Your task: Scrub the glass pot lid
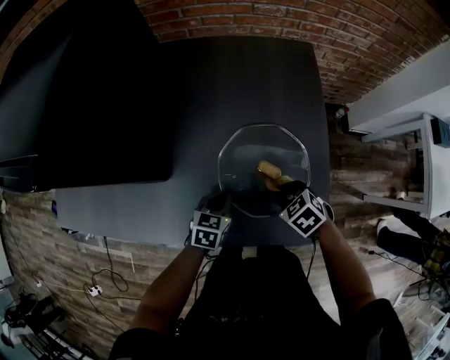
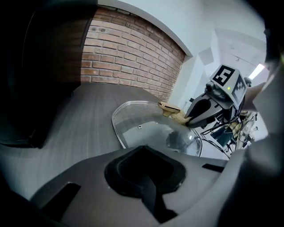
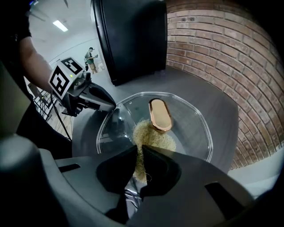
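Brick wall [image 1: 281, 21] runs along the top of the head view, above a dark grey surface [image 1: 211, 84]. At the upper left of the frame a large black box [image 1: 84, 105] stands on that surface. Right of it, at lower centre, the left tool [image 2: 145, 155] reaches in from the bottom edge. Its jaws are clenched together on the near rim of the glass pot lid [image 1: 246, 151]. In the right gripper view its dark tip meets that rim at the lid's left side. The lid lies flat on the surface, in the centre right of the head view, with its domed side up. Its oval gold handle [image 1: 269, 169] sits in the middle of the glass. Just below the handle in the right gripper view, a tan fibrous scrubber [image 3: 153, 139] presses on the glass and touches the handle's near end. The right tool [image 3: 138, 153] is clamped on the scrubber's lower part, the fibres pinched between its two dark jaws. At the far right of the head view stands a white shelf unit [image 1: 422, 162].
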{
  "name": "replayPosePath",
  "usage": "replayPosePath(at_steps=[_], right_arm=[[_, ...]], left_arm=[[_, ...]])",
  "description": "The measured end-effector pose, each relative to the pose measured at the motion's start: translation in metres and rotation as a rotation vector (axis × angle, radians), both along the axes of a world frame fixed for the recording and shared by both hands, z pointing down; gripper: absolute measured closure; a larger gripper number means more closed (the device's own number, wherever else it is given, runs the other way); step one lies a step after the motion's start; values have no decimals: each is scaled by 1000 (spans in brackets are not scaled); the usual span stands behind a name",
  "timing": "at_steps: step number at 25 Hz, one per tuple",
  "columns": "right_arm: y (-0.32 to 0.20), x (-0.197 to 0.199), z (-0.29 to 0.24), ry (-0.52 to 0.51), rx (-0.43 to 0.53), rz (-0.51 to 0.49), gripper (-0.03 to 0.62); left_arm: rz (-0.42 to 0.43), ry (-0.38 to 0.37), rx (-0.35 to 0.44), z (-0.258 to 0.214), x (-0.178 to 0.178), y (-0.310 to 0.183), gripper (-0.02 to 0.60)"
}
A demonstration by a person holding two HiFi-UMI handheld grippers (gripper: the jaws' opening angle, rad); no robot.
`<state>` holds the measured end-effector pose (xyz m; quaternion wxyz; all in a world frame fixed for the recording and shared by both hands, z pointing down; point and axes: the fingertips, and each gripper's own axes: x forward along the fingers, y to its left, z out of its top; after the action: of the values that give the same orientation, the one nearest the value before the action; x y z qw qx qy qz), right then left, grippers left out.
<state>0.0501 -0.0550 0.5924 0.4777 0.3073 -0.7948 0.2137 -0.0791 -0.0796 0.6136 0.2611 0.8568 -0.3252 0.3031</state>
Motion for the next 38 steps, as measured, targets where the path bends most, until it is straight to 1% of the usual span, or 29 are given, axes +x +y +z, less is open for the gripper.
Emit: replayPosePath(at_steps=[5,8,17,21,25,30,34,38], right_arm=[[-1,-25,-1,-20,-1,91,553],[-4,-38,-1,-40,-6,126,553],[-21,-96,0,-68,9,92,553],[-23,-104,1,-84,16,108,553],[-20,-96,0,-139,18,170,553],[-4,-72,1,-171,10,237,553],[4,-37,-2,-191,2,316,553],[9,9,1,-181,9,406,553]], left_arm=[[31,6,-2,0,-1,1,549],[52,9,-1,0,0,1,549],[100,6,6,0,0,2,549],[111,6,15,0,-1,2,549],[120,3,27,3,-3,0,549],[132,-7,25,3,-3,1,549],[130,-17,21,2,-2,2,549],[126,-23,23,2,-1,2,549]])
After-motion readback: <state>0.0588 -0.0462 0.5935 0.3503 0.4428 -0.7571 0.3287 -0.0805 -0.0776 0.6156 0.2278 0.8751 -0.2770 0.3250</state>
